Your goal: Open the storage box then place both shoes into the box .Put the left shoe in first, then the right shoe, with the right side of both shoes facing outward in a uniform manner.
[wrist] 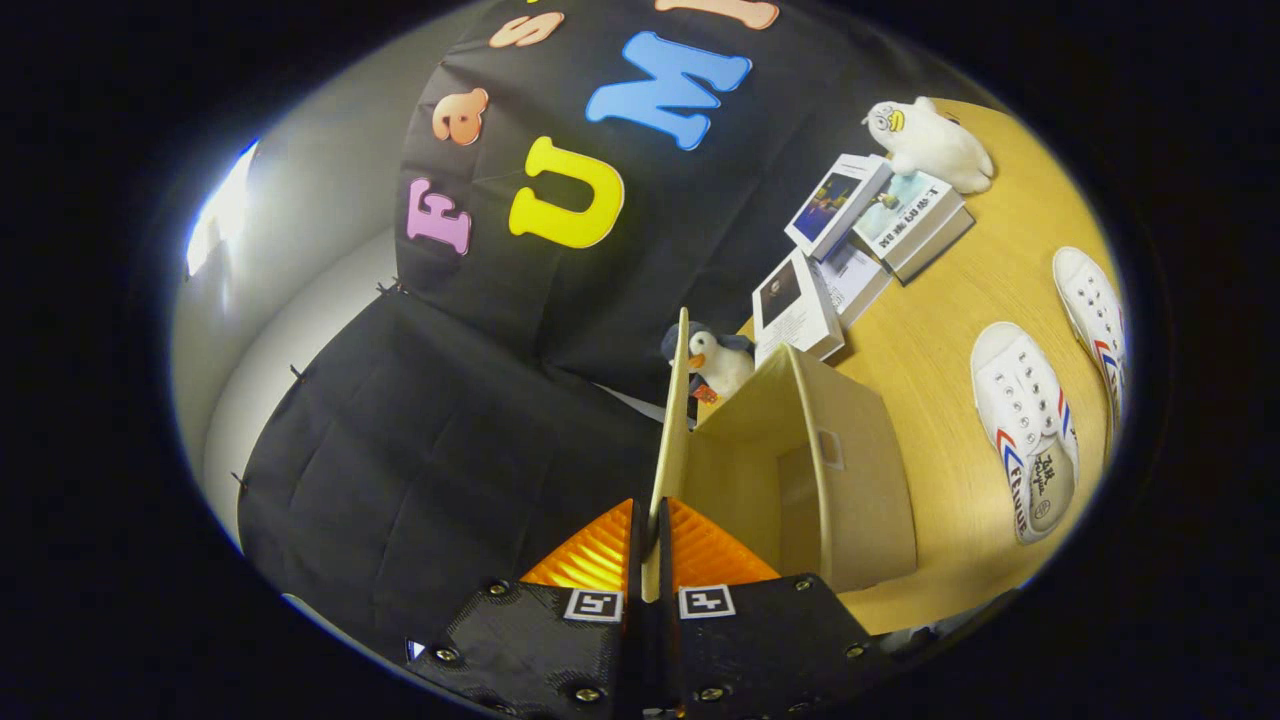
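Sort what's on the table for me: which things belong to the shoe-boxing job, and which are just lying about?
Job:
- storage box, standing open
- box lid, pinched between the gripper fingers
- two white shoes on the table, beyond the box, not yet inside

Lying about:
- penguin plush behind the box
- white plush
- books near it

Gripper view: rolled sideways, close behind fingers (652,545) pinching the box lid (676,420); faces booth wall, table (940,350) beyond.
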The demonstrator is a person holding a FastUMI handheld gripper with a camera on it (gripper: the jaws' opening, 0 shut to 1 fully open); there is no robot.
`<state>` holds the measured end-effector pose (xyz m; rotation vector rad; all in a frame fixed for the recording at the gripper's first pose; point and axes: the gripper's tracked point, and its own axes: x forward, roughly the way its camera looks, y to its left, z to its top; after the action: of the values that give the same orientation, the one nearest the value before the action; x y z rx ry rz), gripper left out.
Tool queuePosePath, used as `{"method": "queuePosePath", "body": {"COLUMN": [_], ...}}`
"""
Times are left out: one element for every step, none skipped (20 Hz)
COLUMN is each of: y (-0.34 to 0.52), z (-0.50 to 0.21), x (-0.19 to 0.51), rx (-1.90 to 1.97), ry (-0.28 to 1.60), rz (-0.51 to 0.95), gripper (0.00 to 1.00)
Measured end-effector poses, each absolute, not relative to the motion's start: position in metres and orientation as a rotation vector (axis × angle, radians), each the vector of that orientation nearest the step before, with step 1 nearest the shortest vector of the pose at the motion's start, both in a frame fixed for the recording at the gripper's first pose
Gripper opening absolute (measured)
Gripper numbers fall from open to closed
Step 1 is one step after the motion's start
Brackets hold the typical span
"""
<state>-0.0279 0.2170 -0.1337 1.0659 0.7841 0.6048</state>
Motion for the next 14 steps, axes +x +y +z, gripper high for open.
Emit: {"method": "queuePosePath", "body": {"y": [0.224,0.232,0.240,0.247,0.257,0.267,0.275,0.283,0.292,0.302,0.312,0.323,0.332,0.343], "z": [-0.126,-0.118,-0.111,-0.105,-0.099,-0.094,-0.089,-0.084,-0.078,-0.072,-0.069,-0.067,-0.065,-0.064], "x": [-0.028,-0.028,-0.027,-0.029,-0.028,-0.029,-0.029,-0.030,-0.030,-0.031,-0.031,-0.032,-0.032,-0.034], "rx": [1.052,1.033,1.013,0.991,0.968,0.943,0.917,0.887,0.865,0.846,0.824,0.804,0.786,0.768], "ry": [0.774,0.764,0.754,0.745,0.739,0.732,0.725,0.718,0.708,0.698,0.692,0.689,0.685,0.682], "rz": [0.619,0.632,0.639,0.646,0.654,0.663,0.670,0.671,0.679,0.685,0.690,0.700,0.708,0.720], "gripper": [0.06,0.06,0.06,0.06,0.06,0.06,0.06,0.06,0.06,0.06,0.06,0.06,0.06,0.06]}}
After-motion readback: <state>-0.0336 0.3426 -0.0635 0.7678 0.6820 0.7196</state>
